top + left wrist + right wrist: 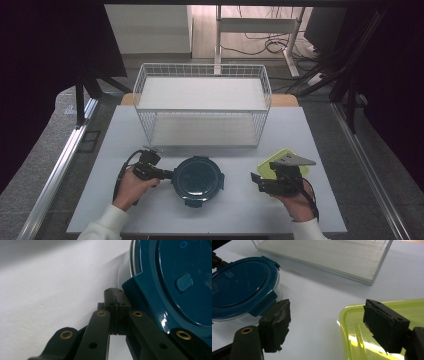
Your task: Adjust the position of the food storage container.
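Black left tool (161,173) sitting low on the counter (240,210), jaws pressed together with nothing between them, tips butting against a side clasp of the blue-lidded round container (198,180). Seen closest in the left gripper view: left tool (114,298) meeting the dark teal clasp (140,293) from the outer side, lid (185,277) spreading off to the right. Meaning the container lying directly along the left tool's pointing line, touching, no gap. Judging a push or a clasp flip as the step in hand; cannot tell which.

Right tool (259,181) resting on the opposite side, jaws spread wide, gripping nothing. Right tool (327,322) straddling bare counter, one jaw hanging over the rim of the yellow-green lid (362,340), the other toward the round container (242,290), apart from it. Yellow-green lid (272,161) lying flat just beyond and under the right hand (297,202).

Nearer tool to the blue container: left, by contact; right near but not touching.

Farther back, white wire rack (202,105) standing square behind both, its open front facing the container, well apart.
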Demonstrator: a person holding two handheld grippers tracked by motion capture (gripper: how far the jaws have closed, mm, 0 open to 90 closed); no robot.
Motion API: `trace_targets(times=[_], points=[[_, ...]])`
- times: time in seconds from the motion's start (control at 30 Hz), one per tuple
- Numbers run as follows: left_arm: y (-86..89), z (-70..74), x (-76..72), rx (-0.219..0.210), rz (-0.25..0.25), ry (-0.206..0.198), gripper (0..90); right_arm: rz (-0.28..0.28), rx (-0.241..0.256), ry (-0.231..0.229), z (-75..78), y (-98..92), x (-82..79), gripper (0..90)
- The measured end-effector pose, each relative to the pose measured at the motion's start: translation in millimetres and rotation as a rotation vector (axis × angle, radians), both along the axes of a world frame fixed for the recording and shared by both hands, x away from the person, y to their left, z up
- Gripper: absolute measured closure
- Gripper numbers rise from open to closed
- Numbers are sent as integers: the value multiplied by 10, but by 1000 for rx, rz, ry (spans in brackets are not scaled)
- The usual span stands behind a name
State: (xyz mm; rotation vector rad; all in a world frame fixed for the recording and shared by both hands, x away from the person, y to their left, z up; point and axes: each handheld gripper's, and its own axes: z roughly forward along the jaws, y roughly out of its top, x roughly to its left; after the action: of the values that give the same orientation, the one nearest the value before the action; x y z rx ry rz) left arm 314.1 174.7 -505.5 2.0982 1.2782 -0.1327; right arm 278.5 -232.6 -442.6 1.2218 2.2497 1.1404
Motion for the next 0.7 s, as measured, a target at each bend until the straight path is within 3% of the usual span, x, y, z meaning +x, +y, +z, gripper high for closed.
trace_targets(times=[0.33, 0.47, 0.57, 0.63, 0.67, 0.7], points=[[-59, -35, -17, -44, -4, -3, 897, 2, 36, -23, 83, 3, -54, 211], [-31, -17, 6, -15, 26, -45, 891, 10, 37, -36, 109, 3, -75, 206], [102, 142, -16, -13, 112, -124, 886, 22, 27, -45, 121, 36, -96, 200], [124, 213, -33, -13, 119, -147, 876, 26, 20, -48, 126, 50, -106, 199], [127, 259, -48, -16, 129, -166, 843, 35, 19, -53, 132, 63, -113, 197], [127, 382, -97, -14, 152, -219, 759, 37, 25, -56, 148, 75, -118, 195]])
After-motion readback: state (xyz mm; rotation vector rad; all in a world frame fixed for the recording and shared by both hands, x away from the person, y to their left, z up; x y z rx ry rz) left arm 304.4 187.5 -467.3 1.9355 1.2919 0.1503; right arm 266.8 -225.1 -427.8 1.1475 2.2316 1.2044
